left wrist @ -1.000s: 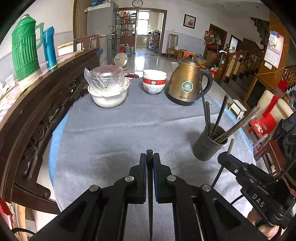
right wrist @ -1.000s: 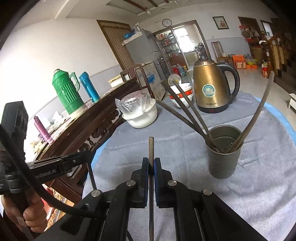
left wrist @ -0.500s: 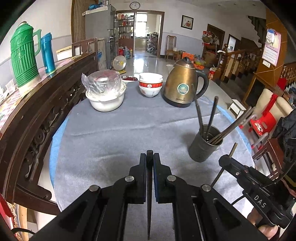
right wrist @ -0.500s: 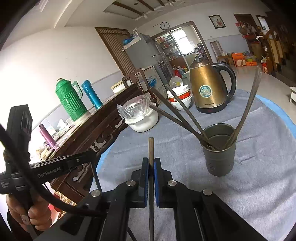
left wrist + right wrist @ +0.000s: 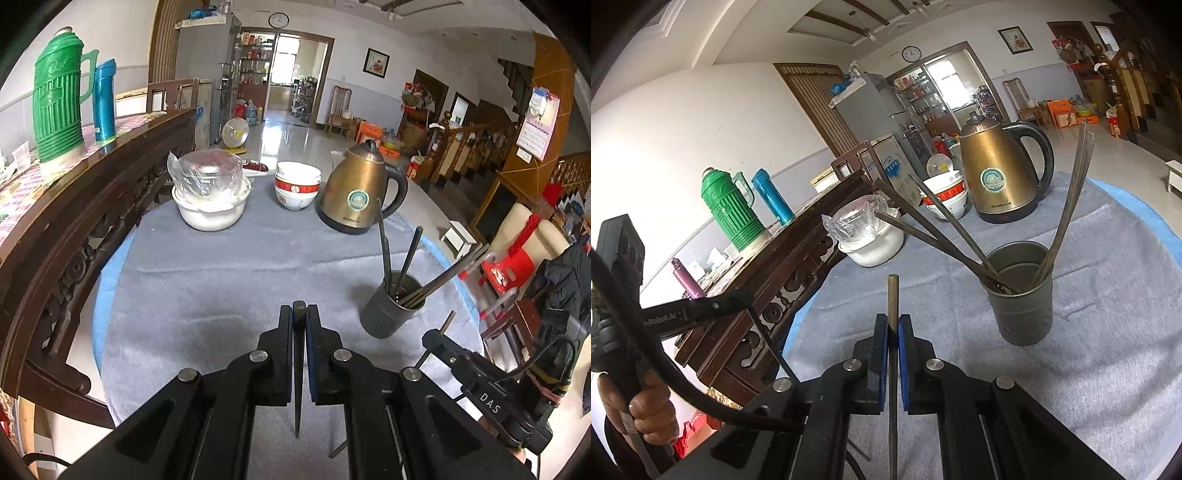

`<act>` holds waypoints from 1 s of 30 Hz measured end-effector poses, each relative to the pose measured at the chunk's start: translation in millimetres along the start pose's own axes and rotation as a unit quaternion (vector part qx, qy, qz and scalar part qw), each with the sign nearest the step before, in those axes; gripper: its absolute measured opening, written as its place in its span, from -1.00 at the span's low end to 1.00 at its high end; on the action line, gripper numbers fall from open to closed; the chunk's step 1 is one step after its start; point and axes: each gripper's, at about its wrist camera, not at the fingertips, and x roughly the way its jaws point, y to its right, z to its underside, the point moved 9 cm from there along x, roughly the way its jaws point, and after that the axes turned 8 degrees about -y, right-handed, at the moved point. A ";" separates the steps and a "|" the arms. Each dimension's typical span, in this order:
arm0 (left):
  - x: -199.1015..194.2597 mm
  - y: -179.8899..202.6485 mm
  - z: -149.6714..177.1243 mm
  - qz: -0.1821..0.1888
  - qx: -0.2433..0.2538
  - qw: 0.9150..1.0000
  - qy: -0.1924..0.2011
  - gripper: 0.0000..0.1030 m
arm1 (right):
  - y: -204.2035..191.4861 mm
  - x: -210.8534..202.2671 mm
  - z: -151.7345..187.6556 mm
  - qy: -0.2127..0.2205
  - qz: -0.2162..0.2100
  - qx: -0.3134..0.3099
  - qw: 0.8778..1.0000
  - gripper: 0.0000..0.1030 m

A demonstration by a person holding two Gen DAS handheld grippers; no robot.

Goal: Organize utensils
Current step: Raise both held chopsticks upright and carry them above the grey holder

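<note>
Chopsticks (image 5: 443,278) already stand in the grey cup (image 5: 393,308) near the table's right edge. Two remain: the left gripper (image 5: 299,314) is clamped on one chopstick (image 5: 298,369), the right gripper (image 5: 893,328) on another (image 5: 893,306), both short of the cup.

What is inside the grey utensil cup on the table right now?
The grey cup holds several dark chopsticks leaning out in different directions. Their lower ends and the cup's bottom are hidden by its wall, so anything else inside cannot be seen.
</note>
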 end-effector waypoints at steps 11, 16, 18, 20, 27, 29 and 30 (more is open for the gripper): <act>-9.1 5.1 -3.4 -0.012 0.008 1.000 0.017 -0.87 | -3.5 -18.0 -8.7 0.030 -0.001 -0.005 1.000 -0.89; -12.0 10.0 -4.3 -0.015 0.014 1.000 0.021 -0.87 | 0.1 -19.3 -9.3 0.031 -0.001 0.001 1.000 -0.89; -14.1 12.1 -4.3 -0.018 0.017 0.999 0.023 -0.87 | 0.9 -19.9 -9.2 0.033 -0.001 0.002 0.999 -0.89; -16.4 14.1 -4.1 -0.018 0.019 0.999 0.025 -0.87 | 1.3 -21.1 -9.3 0.035 0.000 0.002 0.999 -0.89; -22.8 19.3 -6.5 -0.014 0.022 0.999 0.029 -0.87 | 6.7 -26.4 -10.7 0.042 0.001 0.010 0.999 -0.89; -26.1 22.1 -6.5 -0.012 0.024 0.999 0.031 -0.87 | 8.7 -30.4 -12.1 0.047 0.001 0.011 0.999 -0.89; -26.4 23.7 -6.4 -0.011 0.026 0.999 0.032 -0.87 | 9.8 -32.0 -12.5 0.049 0.002 0.012 0.999 -0.89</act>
